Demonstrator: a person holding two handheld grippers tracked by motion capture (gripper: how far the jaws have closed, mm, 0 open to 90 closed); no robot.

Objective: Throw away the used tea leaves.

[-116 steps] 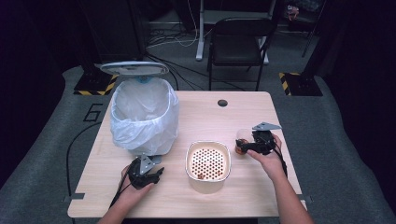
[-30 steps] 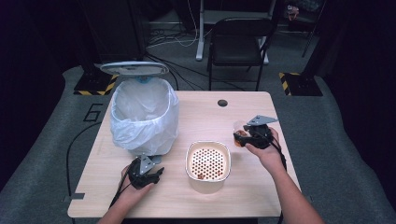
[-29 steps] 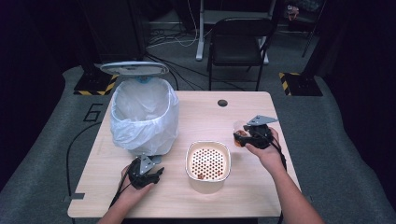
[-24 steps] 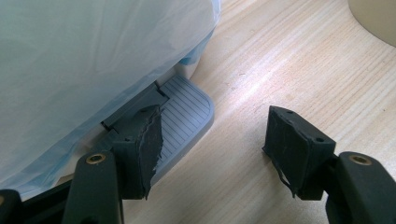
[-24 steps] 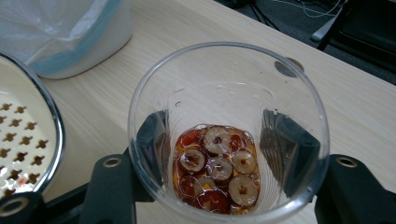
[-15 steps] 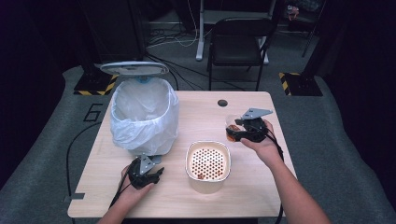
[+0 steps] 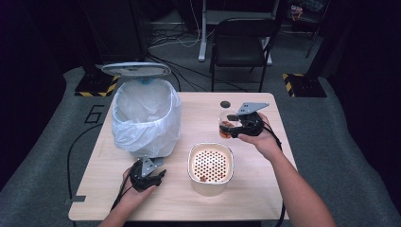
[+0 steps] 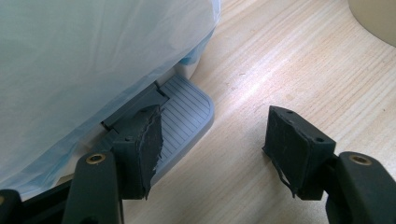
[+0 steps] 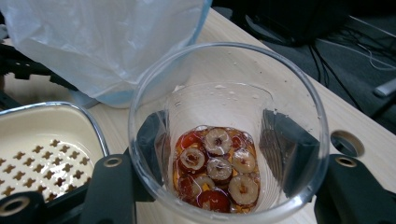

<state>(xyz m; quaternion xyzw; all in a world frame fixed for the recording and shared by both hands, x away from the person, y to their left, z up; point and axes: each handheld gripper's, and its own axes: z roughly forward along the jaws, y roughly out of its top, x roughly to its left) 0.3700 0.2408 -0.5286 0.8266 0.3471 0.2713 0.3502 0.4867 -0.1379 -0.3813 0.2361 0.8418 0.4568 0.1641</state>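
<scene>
I had the right gripper (image 7: 232, 124) clamped on the glass (image 7: 227, 126), its two pads pressing the clear wall from either side, as the right gripper view showed (image 9: 219, 154). The glass (image 9: 224, 135) stood upright in that grip, held above the tabletop (image 7: 198, 109) toward its right edge, with sliced red fruit (image 9: 217, 170) and a little liquid lying in its bottom. The strainer (image 7: 211, 168) (a cream tub with a perforated insert) sat near the front edge, apart from the glass and nearer me. My left gripper (image 7: 158, 176) rested on the tabletop by the front left corner, just in front of the bin (image 7: 146, 116). In the left gripper view its jaws stood apart with nothing between them (image 8: 215, 140); one pad sat over the bin's grey pedal (image 8: 187, 114), though I could not tell whether it touched. The white liner (image 8: 84, 60) bulged over that pedal.
</scene>
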